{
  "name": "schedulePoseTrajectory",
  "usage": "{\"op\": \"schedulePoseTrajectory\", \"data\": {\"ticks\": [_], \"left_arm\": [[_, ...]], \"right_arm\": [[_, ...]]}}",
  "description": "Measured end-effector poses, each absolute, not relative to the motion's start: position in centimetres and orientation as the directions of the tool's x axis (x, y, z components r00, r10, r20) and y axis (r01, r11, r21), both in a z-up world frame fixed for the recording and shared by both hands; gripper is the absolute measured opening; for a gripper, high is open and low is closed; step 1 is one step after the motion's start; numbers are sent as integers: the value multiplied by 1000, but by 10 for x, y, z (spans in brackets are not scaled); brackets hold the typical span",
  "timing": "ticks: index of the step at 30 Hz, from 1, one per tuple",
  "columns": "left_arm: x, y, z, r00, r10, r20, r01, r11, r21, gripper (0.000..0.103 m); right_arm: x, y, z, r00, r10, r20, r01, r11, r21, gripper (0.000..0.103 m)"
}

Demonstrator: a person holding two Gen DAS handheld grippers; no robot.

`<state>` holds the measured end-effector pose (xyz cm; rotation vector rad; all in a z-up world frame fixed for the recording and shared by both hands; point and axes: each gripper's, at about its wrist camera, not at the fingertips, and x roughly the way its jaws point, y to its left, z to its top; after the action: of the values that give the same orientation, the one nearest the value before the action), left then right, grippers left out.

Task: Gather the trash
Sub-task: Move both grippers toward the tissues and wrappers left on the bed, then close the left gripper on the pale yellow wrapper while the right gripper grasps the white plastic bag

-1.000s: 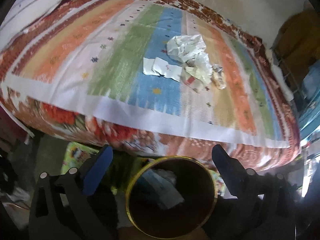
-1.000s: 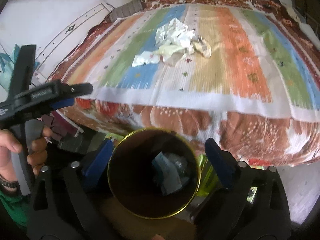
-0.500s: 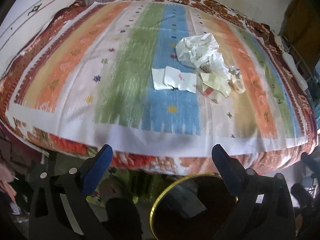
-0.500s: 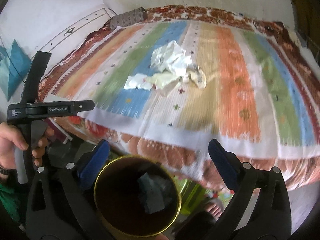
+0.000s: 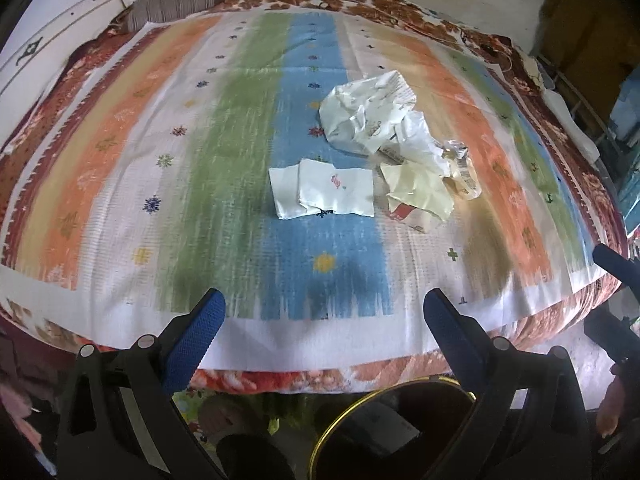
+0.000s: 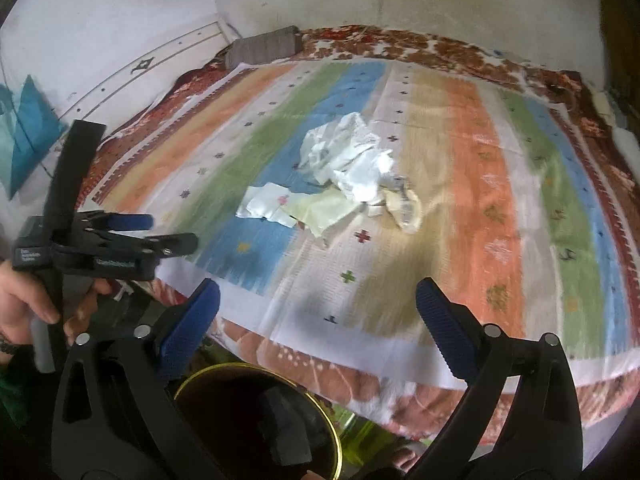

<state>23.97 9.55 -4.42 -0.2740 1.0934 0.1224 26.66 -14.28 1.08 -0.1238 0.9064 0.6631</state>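
Trash pile: crumpled white paper (image 5: 366,110), two flat white slips (image 5: 322,194), pale yellow wrapper (image 5: 420,194), small clear crinkled wrapper (image 5: 462,168); all bunched mid-bed on blue and beige stripes, touching or overlapping.
Same pile, right view: crumpled white paper (image 6: 344,160) behind, flat slips and yellow wrapper in front, blurred.
Bin: dark round bin with gold rim (image 5: 384,432) on floor below near bed edge, some paper inside; low in right view too (image 6: 256,420).
Bed cover: striped sheet (image 5: 224,152), orange, green, blue, beige bands, over a red floral blanket (image 5: 304,376).
Left gripper (image 5: 324,320): fingers wide apart, nothing between, over near edge of bed, well short of pile.
Right gripper (image 6: 318,308): fingers wide apart, empty, also at near edge, apart from pile.
Hand (image 6: 24,300): holds left gripper handle, left side of right view.
Far end: grey striped pillow (image 5: 176,2) by white wall.
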Motion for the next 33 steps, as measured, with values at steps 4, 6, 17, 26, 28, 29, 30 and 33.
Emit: {"op": "schedulePoseTrajectory", "data": {"ticks": [4, 6, 17, 26, 28, 29, 30, 33], "left_arm": [[247, 112, -49, 471, -81, -879, -279, 931, -235, 97], [248, 124, -50, 490, -123, -863, -320, 895, -310, 96], [263, 133, -82, 545, -275, -792, -445, 706, -551, 84], [292, 125, -94, 570, -353, -742, -410, 660, -630, 65], [298, 124, -99, 579, -379, -722, -405, 636, -658, 61], [299, 124, -101, 586, -393, -708, -405, 615, -677, 60], [301, 125, -105, 592, -412, -692, -409, 587, -699, 58], [302, 122, -111, 601, -419, -681, -419, 560, -715, 48]], "right_arm": [[283, -137, 6, 428, 491, -759, -577, 794, 188, 89], [289, -136, 4, 427, 499, -754, -572, 795, 203, 88], [342, -111, -21, 433, 514, -741, -556, 799, 229, 75], [370, -96, -44, 419, 497, -760, -549, 805, 223, 65], [376, -93, -46, 412, 511, -755, -542, 803, 248, 61], [379, -91, -47, 410, 516, -752, -541, 802, 255, 60], [381, -89, -48, 410, 515, -753, -543, 801, 252, 59], [386, -80, -55, 398, 511, -762, -558, 794, 241, 50]]}}
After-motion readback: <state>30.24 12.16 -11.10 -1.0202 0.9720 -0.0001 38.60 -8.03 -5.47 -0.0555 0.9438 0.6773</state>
